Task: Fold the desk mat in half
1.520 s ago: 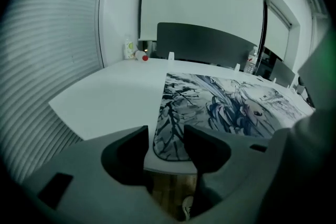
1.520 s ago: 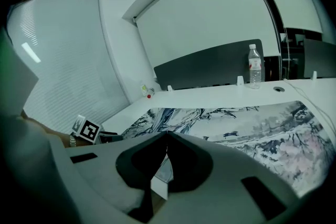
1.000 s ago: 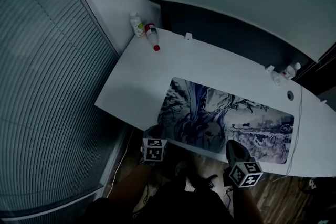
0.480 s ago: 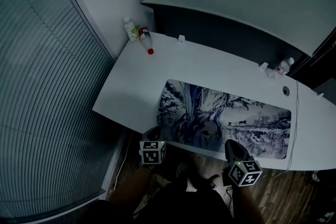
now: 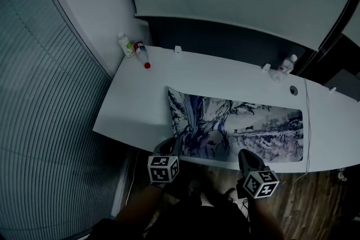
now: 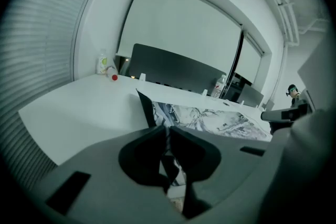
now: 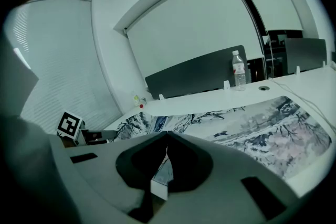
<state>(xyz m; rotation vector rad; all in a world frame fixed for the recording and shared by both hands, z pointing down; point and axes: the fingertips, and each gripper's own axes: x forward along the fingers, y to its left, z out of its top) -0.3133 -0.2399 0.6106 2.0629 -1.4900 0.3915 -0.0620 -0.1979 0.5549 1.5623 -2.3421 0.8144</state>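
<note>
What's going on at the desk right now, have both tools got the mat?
A person at the white desk holds a tool in each hand, starting to fold the long printed desk mat with blue-grey artwork. The left tool is closing its jaws on the mat's near edge by the left end, which curls up off the desk. The right tool is shut on the near edge further right. The rest lies flat; no fold yet.

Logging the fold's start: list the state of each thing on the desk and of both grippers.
desk mat: flat, left end lifted.
left gripper: jaws closing on the mat's edge.
right gripper: shut on the mat's near edge.
red-capped bottle: lying down, capped.
green-labelled bottle: upright.
water bottle: upright, capped.
</note>
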